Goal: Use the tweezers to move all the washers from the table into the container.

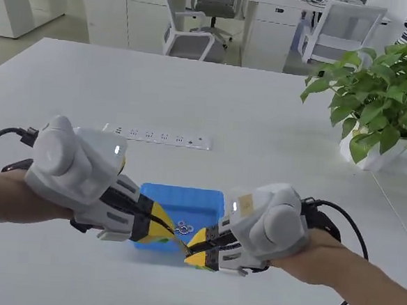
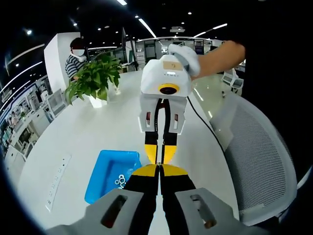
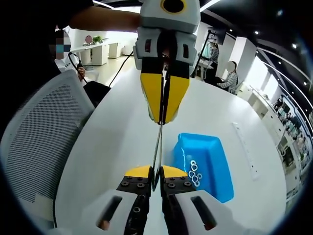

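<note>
On the white worktop (image 1: 194,89), a blue plastic container (image 1: 179,195) holds metal washers (image 1: 183,228). The left hand-held gripper (image 2: 159,168) and right hand-held gripper (image 3: 156,172) both clamp thin metal tweezers (image 3: 158,147).

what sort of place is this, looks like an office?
Most likely an open-plan office or lab workspace: desk drawer units in the background, a mesh chair, a power strip on the white table and a potted plant.
</note>
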`<state>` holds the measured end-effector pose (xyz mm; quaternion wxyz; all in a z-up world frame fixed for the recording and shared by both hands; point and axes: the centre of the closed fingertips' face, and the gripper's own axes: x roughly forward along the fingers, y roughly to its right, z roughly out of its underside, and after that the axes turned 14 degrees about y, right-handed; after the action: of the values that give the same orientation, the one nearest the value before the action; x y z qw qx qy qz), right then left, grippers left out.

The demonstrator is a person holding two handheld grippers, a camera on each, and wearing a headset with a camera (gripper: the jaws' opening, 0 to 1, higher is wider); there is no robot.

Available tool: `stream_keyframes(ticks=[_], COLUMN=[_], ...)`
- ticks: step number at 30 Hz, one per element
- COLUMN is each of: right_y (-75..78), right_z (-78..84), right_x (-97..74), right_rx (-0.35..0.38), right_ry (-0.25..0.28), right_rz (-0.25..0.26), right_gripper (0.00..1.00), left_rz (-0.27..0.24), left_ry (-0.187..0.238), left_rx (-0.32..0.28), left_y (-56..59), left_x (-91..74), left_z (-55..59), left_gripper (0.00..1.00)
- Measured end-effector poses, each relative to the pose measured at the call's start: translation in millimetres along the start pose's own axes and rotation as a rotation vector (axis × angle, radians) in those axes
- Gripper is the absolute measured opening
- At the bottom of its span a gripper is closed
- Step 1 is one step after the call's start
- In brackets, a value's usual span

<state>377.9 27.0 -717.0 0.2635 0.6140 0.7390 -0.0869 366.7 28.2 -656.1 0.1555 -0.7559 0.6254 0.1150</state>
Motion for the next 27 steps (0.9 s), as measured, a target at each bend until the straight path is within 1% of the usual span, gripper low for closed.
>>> stream_keyframes(ticks=[3, 5, 6, 7, 10, 12, 14, 15, 16, 18, 23, 27], right_y=[-2.2, -4.1, -5.4, -6.5, -9.8, -11.2, -13.5, -14.6, -15.0, -15.2, -15.1, -17.3], right_z=[2.0, 3.9, 5.2, 5.9, 9.2, 11.1, 12.9, 13.4, 14.2, 16.8, 26.6, 34.7], right_x=[0.6, 1.5, 1.9, 2.2, 3.8, 4.7, 6.1, 6.7, 7.5, 9.0, 13.8, 18.7], right_rx=[-0.006, -0.009, -0.018, -0.015, -0.013, -0.006, -0.002, 0.000, 0.000, 0.008, 0.012, 0.022], right_ry=[-0.018, -0.032, -0.041, -0.045, -0.057, -0.060, -0.061, -0.061, -0.062, -0.065, -0.083, -0.098], right_rz=[-0.011, -0.020, -0.027, -0.032, -0.041, -0.045, -0.049, -0.052, -0.053, -0.053, -0.051, -0.060], right_gripper=[0.07, 0.07, 0.07, 0.07, 0.07, 0.07, 0.07, 0.07, 0.07, 0.07, 0.07, 0.07], left_rz=[-0.004, -0.002, 0.006, 0.009, 0.008, 0.010, 0.021, 0.024, 0.023, 0.022, 0.018, 0.023], left_ry=[-0.017, -0.049, -0.079, -0.091, -0.100, -0.114, -0.153, -0.162, -0.170, -0.177, -0.192, -0.214], left_rx=[0.000, 0.005, 0.013, 0.016, 0.010, 0.005, 0.009, 0.006, 0.008, 0.003, 0.005, 0.004], left_y=[1.0, 1.8, 3.6, 4.8, 7.0, 7.9, 8.9, 8.9, 8.1, 7.4, 5.3, 5.6], left_x=[-1.8, -3.0, -4.0, -3.9, -3.0, -2.4, -2.6, -2.3, -1.6, -0.5, 3.7, 7.6], left_z=[7.6, 16.7, 23.8, 27.1, 34.0, 40.6, 52.4, 56.5, 60.9, 66.1, 76.2, 87.1], left_gripper=[0.04, 0.04, 0.04, 0.04, 0.04, 0.04, 0.04, 0.04, 0.04, 0.04, 0.04, 0.04])
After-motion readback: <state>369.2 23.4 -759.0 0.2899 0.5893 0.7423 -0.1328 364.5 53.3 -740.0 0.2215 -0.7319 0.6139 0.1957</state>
